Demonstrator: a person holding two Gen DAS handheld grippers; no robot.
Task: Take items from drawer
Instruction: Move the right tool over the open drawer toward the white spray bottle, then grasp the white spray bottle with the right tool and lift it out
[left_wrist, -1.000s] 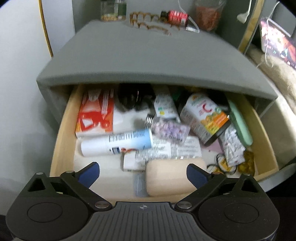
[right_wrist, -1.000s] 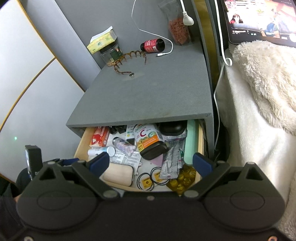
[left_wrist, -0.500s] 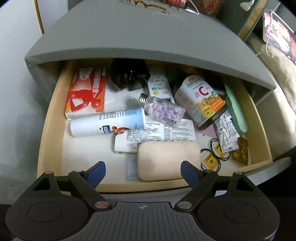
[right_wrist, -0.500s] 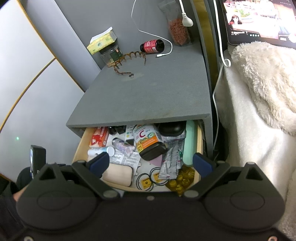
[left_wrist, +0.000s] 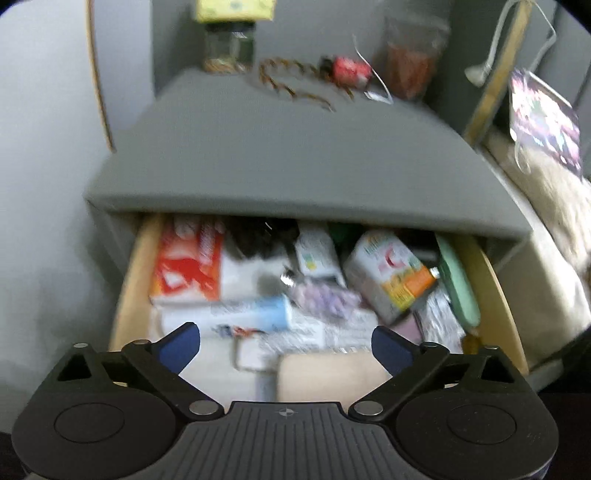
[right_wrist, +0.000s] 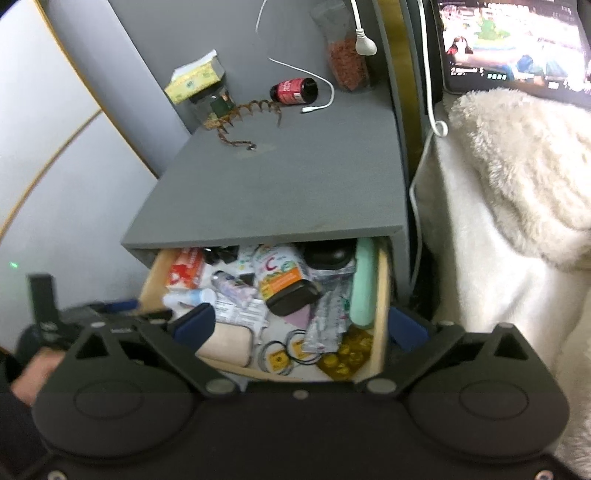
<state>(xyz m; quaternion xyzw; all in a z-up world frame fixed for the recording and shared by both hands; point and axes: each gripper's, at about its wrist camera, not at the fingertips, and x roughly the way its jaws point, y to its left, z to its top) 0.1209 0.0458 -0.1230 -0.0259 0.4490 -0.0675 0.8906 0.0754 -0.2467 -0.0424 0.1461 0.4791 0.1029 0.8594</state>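
One drawer (right_wrist: 382, 295) is standing open, and it is holding one orange-labelled vitamin bottle (right_wrist: 282, 282), one red-and-white box (right_wrist: 184, 273), one white-and-blue tube (right_wrist: 192, 297), one small bottle of purple tablets (right_wrist: 232, 286), one beige case (right_wrist: 227, 341), one mint-green case (right_wrist: 362, 282) and one yellow blister sheet (right_wrist: 345, 356). One red bottle (right_wrist: 293, 90) and one glass jar (right_wrist: 212, 105) are sitting on the nightstand (right_wrist: 280, 192).
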